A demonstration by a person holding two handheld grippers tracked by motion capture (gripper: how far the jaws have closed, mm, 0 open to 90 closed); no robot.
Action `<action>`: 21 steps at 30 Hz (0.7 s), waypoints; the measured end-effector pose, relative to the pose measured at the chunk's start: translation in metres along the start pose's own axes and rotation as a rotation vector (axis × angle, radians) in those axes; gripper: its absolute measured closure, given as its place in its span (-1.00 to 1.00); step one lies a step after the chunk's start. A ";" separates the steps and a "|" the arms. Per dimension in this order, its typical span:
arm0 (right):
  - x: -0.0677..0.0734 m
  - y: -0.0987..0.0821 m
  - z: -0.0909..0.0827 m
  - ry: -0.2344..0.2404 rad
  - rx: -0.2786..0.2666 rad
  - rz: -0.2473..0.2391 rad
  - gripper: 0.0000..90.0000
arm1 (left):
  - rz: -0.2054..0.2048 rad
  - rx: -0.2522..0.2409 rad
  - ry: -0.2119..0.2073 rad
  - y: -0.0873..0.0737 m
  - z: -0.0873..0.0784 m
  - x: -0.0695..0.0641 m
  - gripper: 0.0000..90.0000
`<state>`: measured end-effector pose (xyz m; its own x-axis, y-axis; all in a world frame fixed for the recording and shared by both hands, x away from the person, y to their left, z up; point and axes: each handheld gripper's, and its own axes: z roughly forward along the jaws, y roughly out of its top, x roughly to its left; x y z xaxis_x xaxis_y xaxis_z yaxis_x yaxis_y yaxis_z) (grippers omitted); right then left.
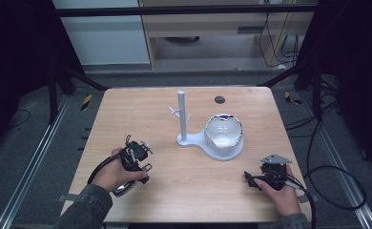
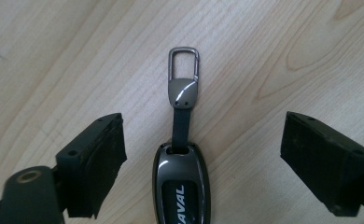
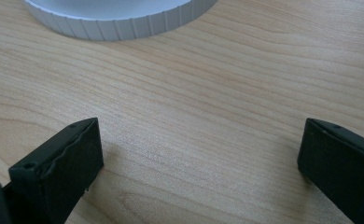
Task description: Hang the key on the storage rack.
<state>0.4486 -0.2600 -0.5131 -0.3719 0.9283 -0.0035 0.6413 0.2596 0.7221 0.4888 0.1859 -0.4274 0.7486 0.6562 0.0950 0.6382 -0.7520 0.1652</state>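
While a person's left gripper [image 2: 203,144] hangs with jaws spread wide over a car key fob [image 2: 182,186], the fob lies flat on the wooden table [image 1: 127,109] between them, strap and metal clip [image 2: 184,70] pointing away. Near the white stand [image 1: 181,119] with its bowl-shaped tray [image 1: 224,133], the right gripper [image 3: 199,154] rests released over bare wood. A clean pick likely means lowering squarely and closing across the fob's narrow sides, not the slack strap.

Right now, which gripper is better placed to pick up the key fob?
Left. The key fob lies between the open left gripper. The right gripper is open over bare table near the stand.
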 end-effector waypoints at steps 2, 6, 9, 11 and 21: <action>0.000 0.000 0.000 -0.001 0.000 0.001 -0.99 | -0.010 0.026 -0.006 0.001 0.005 0.001 -0.59; 0.001 0.000 0.000 0.000 0.000 0.006 -0.99 | -0.019 0.045 -0.004 0.003 0.008 0.003 -0.46; 0.001 0.000 0.000 -0.001 0.000 0.007 -0.99 | -0.035 0.060 -0.016 0.001 0.014 0.005 -0.34; 0.001 0.000 0.000 -0.001 0.000 0.007 -0.99 | -0.037 0.074 -0.025 0.000 0.017 0.007 -0.24; 0.001 0.000 0.000 -0.003 -0.001 0.009 -0.99 | -0.055 0.065 -0.037 0.000 0.022 0.013 0.19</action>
<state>0.4479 -0.2593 -0.5133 -0.3645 0.9312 0.0008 0.6438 0.2514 0.7227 0.5024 0.1933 -0.4479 0.7174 0.6948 0.0512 0.6880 -0.7181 0.1052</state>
